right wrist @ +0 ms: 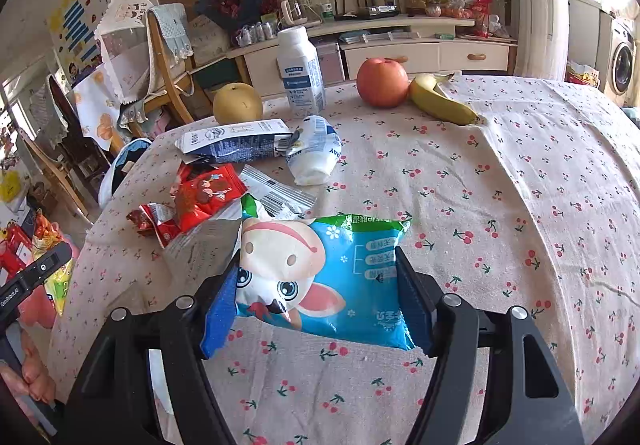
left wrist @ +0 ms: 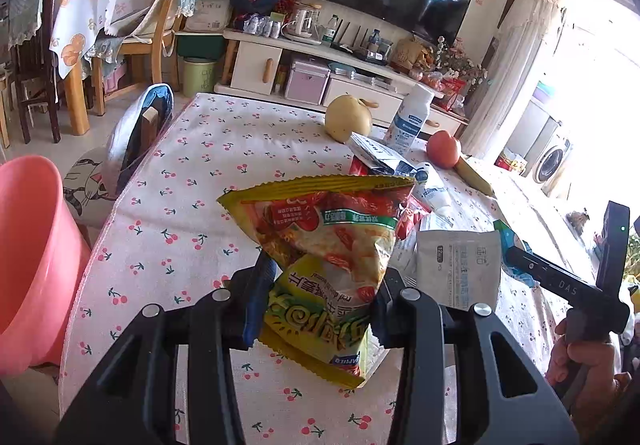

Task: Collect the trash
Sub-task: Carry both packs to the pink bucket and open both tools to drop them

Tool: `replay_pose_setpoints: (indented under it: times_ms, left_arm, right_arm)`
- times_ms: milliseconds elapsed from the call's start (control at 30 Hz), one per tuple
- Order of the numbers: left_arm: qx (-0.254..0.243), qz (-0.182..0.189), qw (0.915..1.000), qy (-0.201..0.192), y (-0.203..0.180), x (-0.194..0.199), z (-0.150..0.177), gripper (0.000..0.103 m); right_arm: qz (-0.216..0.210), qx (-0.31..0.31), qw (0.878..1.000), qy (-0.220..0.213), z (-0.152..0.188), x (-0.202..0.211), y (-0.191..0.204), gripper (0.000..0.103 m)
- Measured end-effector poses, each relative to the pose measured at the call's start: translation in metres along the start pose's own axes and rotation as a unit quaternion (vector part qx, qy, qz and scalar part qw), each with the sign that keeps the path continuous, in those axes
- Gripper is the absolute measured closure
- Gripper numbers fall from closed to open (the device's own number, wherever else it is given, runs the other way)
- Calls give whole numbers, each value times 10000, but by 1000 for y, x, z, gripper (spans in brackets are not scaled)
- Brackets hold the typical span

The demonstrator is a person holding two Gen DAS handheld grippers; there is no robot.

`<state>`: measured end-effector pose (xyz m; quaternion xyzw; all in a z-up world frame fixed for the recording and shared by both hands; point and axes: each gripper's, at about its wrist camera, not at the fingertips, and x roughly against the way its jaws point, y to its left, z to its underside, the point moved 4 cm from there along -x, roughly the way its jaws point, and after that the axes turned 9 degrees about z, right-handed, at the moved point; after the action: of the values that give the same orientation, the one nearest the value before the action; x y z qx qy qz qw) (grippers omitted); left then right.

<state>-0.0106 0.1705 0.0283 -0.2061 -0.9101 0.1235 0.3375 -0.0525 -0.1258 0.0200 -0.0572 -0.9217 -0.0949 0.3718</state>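
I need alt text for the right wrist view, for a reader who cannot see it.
The right gripper holds a blue cartoon snack bag above a cherry-print tablecloth. Behind lie crumpled wrappers, a pear, a white bottle, an apple and a banana.

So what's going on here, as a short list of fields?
left hand-held gripper: shut on yellow bag
right hand-held gripper: blue bag clamped between its pads
table: cherry-print cloth
wrappers left: red wrapper, carton
fruit: pear, apple, banana
bottle: upright
pink bin: beside table
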Motion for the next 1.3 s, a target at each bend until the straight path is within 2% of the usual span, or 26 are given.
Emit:
replay_pose_setpoints:
  times_ms: [367,533,800,933,1033,1300]
  left_arm:
    - [160,-19,9995,-253,23,24,-14,60]
    - [295,-168,9984,-444,44,42,-20,60]
    - [680,-577,9932,-748,92,71,-35,60]
    - [1079,-872,9857,-958,129,90,-42,60]
    - [1378,-1218,9767,-1107,162,105,-45,60]
    - [2377,-1869,9444,-1295,242,138,-41,60]
  right_arm:
    - [-159,-140,9995,-243,-10,30,32,33]
    - [-547,-18,9983,-214,-12,38,75,33]
    - [-1417,458,9888,-126,-17,48,178,33]
    - [-1907,749,9788,-26,-18,50,239,33]
    - [-2239,994,9695,53,-16,50,286,33]
    - [-2791,1617,9462,269,0,44,395,33]
